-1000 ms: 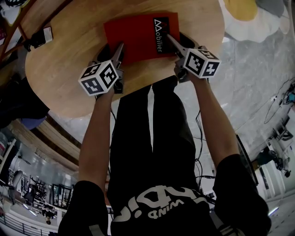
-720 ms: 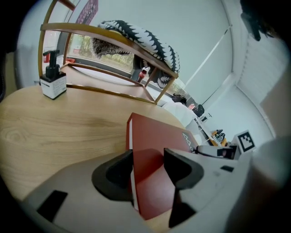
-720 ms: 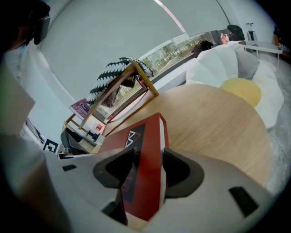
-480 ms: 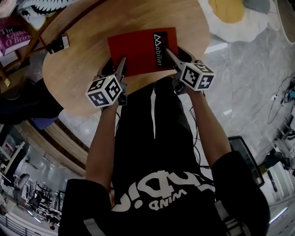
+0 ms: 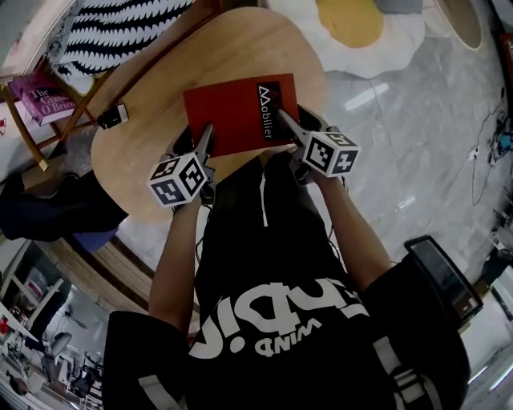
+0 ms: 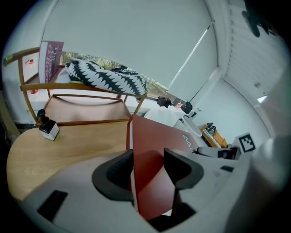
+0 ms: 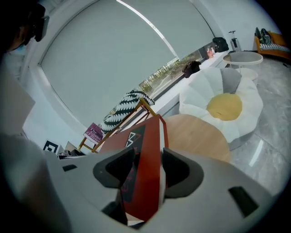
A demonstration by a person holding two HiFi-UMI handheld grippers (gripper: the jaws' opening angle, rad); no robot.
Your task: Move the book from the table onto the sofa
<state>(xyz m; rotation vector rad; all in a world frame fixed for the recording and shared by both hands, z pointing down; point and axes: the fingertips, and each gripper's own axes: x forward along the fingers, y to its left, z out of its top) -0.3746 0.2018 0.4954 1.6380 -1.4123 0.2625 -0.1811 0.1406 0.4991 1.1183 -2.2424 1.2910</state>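
A red book [image 5: 232, 118] with a black spine strip hangs just above the round wooden table [image 5: 152, 160], held flat between both grippers. My left gripper [image 5: 203, 146] is shut on the book's near left edge; in the left gripper view the red cover [image 6: 152, 164] sits clamped between the jaws of that gripper [image 6: 148, 173]. My right gripper [image 5: 290, 130] is shut on the near right edge, and the right gripper view shows the book [image 7: 146, 173] edge-on between the jaws of the right gripper [image 7: 148, 170].
A small black and white device [image 5: 112, 116] lies on the table's left part. A wooden-framed seat with a zebra-striped cushion [image 5: 120, 20] and a purple book [image 5: 44, 98] stands beyond. An egg-shaped rug [image 5: 361, 32] lies on the marble floor at the right.
The head view has swung, so more of the cushion, seat and rug shows. The book, still clamped by both grippers, sits a little lower and smaller in the picture.
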